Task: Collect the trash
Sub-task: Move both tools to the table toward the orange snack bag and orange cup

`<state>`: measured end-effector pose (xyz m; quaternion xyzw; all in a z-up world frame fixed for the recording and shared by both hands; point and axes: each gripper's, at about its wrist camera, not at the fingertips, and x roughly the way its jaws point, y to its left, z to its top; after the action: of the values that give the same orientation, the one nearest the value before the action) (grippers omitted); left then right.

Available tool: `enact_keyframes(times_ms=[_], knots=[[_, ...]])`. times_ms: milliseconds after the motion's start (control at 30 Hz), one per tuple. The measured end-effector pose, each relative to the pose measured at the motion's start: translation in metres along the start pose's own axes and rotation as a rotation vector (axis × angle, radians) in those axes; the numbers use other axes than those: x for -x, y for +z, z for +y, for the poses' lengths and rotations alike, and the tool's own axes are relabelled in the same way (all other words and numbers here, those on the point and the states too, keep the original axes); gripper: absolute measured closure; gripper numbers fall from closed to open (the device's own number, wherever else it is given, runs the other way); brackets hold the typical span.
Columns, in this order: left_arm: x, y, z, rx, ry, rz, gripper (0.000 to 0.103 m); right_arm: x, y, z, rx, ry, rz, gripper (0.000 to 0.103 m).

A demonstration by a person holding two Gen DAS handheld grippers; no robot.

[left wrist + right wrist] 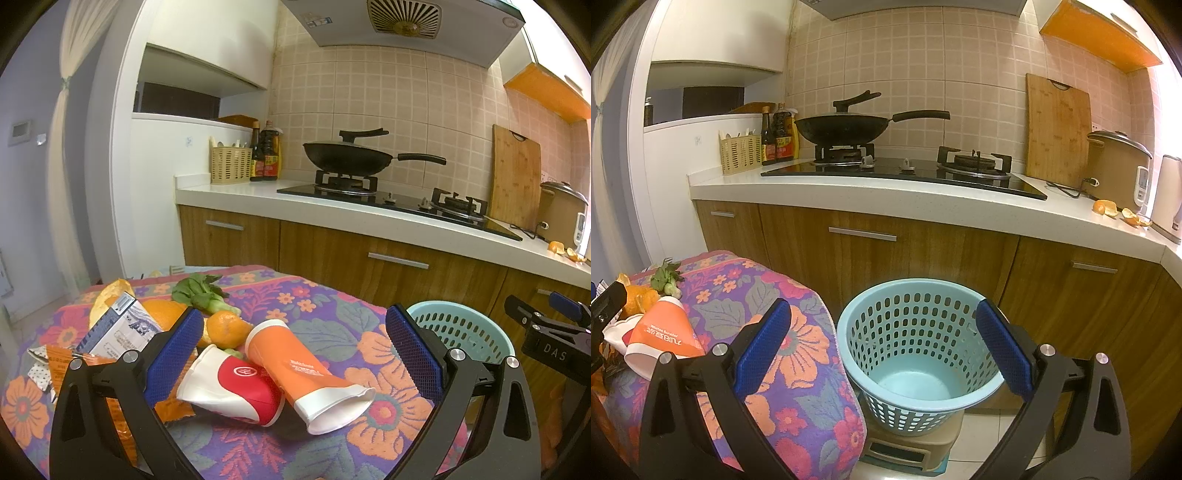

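**Both grippers open, trash not yet picked up**

I hold two grippers over a small table draped in a floral cloth, in a kitchen. My left gripper has its blue padded fingers spread wide and holds nothing. Between and just beyond them lie two crushed paper cups on their sides: an orange cup and a red-and-white cup, touching each other. Behind them sit a mandarin, a leafy green vegetable, a small printed carton and an orange snack wrapper.

My right gripper is also wide open and empty, hovering above a pale blue perforated basket. The basket stands on a low stool just beside the table's edge and looks empty inside.

I judge the collecting has barely begun. The next move likely calls for lowering my left fingers around the orange cup, closing gently so the crumpled paper does not slip, then carrying it right to the basket.
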<state>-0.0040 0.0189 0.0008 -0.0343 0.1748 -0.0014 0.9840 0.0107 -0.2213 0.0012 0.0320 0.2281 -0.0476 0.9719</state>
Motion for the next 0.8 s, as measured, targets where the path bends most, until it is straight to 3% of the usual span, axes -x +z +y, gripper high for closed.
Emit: enact_keyframes(times_ms=[233, 400, 567, 733, 800], knots=[[0.001, 0.001, 0.005, -0.005, 0.004, -0.011, 0.008, 0.000, 0.000, -0.001, -0.006, 0.010, 0.007, 0.008], [0.013, 0.006, 0.011, -0.002, -0.035, 0.000, 0.013, 0.006, 0.003, 0.006, 0.011, 0.108, 0.002, 0.008], [0.044, 0.013, 0.041, 0.056, 0.024, -0.002, 0.013, 0.017, 0.010, 0.027, 0.071, 0.218, -0.026, 0.008], [0.075, 0.019, 0.096, 0.089, 0.166, 0.007, 0.013, 0.022, 0.018, 0.055, 0.128, 0.309, -0.036, 0.008], [0.082, 0.019, 0.119, 0.110, 0.196, 0.030, 0.013, 0.019, 0.022, 0.070, 0.156, 0.391, -0.007, 0.008]])
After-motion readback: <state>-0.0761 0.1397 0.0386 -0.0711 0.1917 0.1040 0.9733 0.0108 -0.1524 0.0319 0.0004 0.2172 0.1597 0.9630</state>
